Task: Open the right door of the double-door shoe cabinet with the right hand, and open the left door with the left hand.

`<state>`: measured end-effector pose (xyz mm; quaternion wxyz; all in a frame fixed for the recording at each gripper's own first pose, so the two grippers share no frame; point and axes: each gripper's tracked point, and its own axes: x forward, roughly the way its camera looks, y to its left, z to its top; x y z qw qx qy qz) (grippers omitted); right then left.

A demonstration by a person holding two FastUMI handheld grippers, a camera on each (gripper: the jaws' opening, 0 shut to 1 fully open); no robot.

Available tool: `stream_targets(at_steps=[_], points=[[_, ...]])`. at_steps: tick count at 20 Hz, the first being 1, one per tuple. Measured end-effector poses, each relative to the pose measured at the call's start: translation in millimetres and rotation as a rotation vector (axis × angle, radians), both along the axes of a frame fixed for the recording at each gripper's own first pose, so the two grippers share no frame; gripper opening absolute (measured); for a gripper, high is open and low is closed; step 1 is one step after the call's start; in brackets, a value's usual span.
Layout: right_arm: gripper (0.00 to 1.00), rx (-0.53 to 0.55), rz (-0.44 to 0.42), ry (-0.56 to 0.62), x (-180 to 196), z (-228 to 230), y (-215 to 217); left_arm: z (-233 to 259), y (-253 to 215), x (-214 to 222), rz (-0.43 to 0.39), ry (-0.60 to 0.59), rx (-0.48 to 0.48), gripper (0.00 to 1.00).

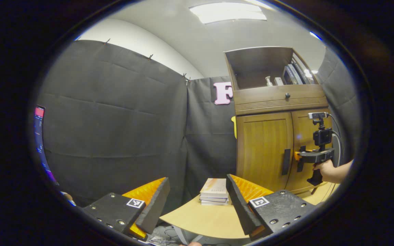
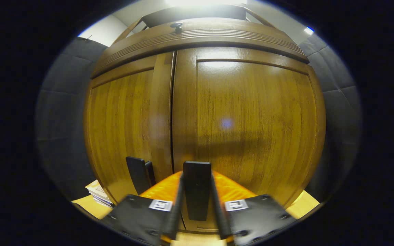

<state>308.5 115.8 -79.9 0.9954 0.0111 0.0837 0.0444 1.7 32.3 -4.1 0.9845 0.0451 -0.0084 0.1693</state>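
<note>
The right gripper (image 2: 197, 191) squeezes the right door's handle (image 2: 197, 186) on the shoe cabinet (image 1: 268, 136) at the table's (image 1: 210, 218) far edge, while the left gripper (image 1: 197, 205) hangs wide open, well back.

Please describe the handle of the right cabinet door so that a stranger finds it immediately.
Find the brown wooden double-door cabinet standing on the pale table. Beside the centre seam hang two dark upright bar handles. The right door's handle is the one clamped between the right tongs; the left door's handle hangs free.
</note>
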Motion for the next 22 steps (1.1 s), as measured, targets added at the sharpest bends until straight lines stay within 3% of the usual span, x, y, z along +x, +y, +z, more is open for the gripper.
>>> stream_targets(at_steps=[2,4,6,7,11,13,21,22], points=[[0.36,0.007,-0.010,0.004,1.7,-1.5,-0.3,0.5,0.7,-0.5,0.000,0.000,-0.005,0.95],[0.20,0.034,-0.006,0.016,-1.4,-0.1,0.2,-0.6,0.0,0.0,-0.007,0.000,-0.011,0.95],[0.17,0.045,0.001,0.037,1.6,-2.2,-1.7,0.4,-0.6,-0.4,-0.016,0.000,-0.014,0.96],[0.06,0.042,0.006,0.027,-1.7,0.5,-0.2,-0.2,-1.4,0.6,-0.021,-0.002,-0.015,0.96],[0.12,0.054,0.012,0.026,-20.2,1.7,-0.9,2.1,-4.5,0.2,-0.054,-0.020,-0.010,0.96],[0.06,0.051,0.027,0.023,-29.9,2.1,-2.7,1.7,-6.2,1.0,-0.081,-0.025,-0.013,0.96],[0.08,0.062,0.069,0.013,-67.5,6.9,-10.5,1.8,-13.1,8.7,-0.189,-0.038,-0.026,0.96],[0.05,0.059,0.076,0.017,-72.0,6.2,-12.2,1.1,-14.4,10.2,-0.202,-0.043,-0.033,0.96]])
